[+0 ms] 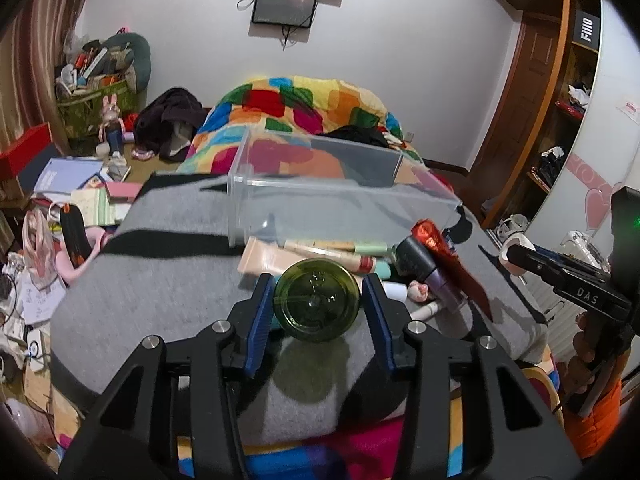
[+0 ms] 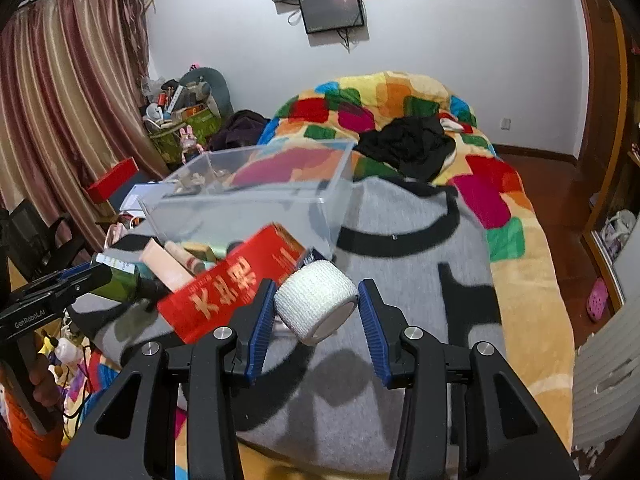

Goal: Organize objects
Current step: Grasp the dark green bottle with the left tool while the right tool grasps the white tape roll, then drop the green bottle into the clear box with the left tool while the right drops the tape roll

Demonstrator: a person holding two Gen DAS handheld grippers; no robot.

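My left gripper [image 1: 317, 307] is shut on a green glass bottle [image 1: 317, 305], held end-on above the grey blanket [image 1: 160, 280]; the bottle also shows in the right wrist view [image 2: 120, 280]. My right gripper [image 2: 316, 308] is shut on a white bandage roll [image 2: 316, 305], seen small in the left wrist view [image 1: 516, 246]. A clear plastic bin [image 1: 320, 188] stands behind a pile of cosmetic tubes [image 1: 320, 256]. A red packet [image 2: 232, 280] leans on the pile by the bin [image 2: 256, 196].
A colourful quilt [image 2: 400, 104] with black clothing [image 2: 412, 144] covers the bed behind. Books and clutter [image 1: 76, 188] lie on the left. A wardrobe [image 1: 560, 92] stands at the right. A curtain [image 2: 60, 100] hangs on the left.
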